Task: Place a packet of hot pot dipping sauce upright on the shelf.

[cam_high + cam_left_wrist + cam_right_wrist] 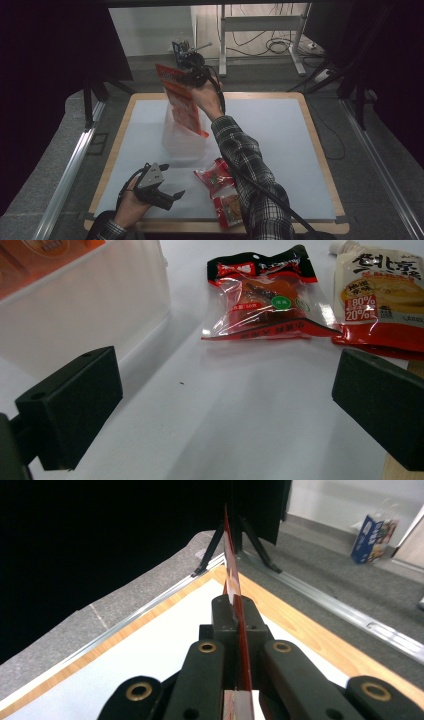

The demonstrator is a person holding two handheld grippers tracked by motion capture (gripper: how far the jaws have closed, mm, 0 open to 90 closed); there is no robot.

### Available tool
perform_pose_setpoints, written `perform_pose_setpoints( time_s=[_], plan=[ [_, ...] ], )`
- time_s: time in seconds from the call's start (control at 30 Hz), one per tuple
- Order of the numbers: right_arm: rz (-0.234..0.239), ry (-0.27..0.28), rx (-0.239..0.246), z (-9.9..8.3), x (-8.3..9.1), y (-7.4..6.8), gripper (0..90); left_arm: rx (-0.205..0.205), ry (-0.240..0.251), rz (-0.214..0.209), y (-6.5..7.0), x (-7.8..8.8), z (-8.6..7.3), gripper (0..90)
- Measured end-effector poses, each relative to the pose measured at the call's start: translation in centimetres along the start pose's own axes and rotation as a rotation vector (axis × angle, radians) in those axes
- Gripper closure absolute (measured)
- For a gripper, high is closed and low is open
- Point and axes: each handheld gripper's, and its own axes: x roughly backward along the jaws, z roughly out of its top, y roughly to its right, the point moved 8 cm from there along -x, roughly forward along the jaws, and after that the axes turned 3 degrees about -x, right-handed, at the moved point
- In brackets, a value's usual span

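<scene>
My right gripper point(192, 77) is shut on the top of an orange-red flat packet point(181, 100), held upright with its lower end inside a clear plastic box point(175, 142) on the white mat. In the right gripper view the packet point(233, 575) shows edge-on, pinched between the pads of the right gripper point(235, 607). My left gripper point(172, 196) rests open near the table's front left, nothing between its fingers. Its view looks past the left gripper point(225, 410) at the clear box point(85, 315), a red snack packet point(267, 292) and a spouted pouch point(382, 295).
The red snack packet point(214, 176) and the spouted pouch point(229, 209) lie at the front of the mat, beside the right forearm. The wooden table edge point(320, 150) frames the mat. Black stand legs point(250, 545) and a blue box point(369, 540) sit on the floor beyond.
</scene>
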Motion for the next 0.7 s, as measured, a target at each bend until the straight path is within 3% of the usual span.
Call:
perform_pose_setpoints(
  time_s=[0.4, 0.7],
  plan=[
    [0.02, -0.014, -0.01, -1.6, 0.0, 0.4, 88.2, -0.01, -0.01, 0.001, 0.1, -0.1, -0.1, 0.0],
    [0.011, -0.024, -0.07, -3.8, 1.1, 2.5, 87.7, -0.014, -0.02, 0.0, 0.2, -0.3, -0.1, 0.0]
  ],
)
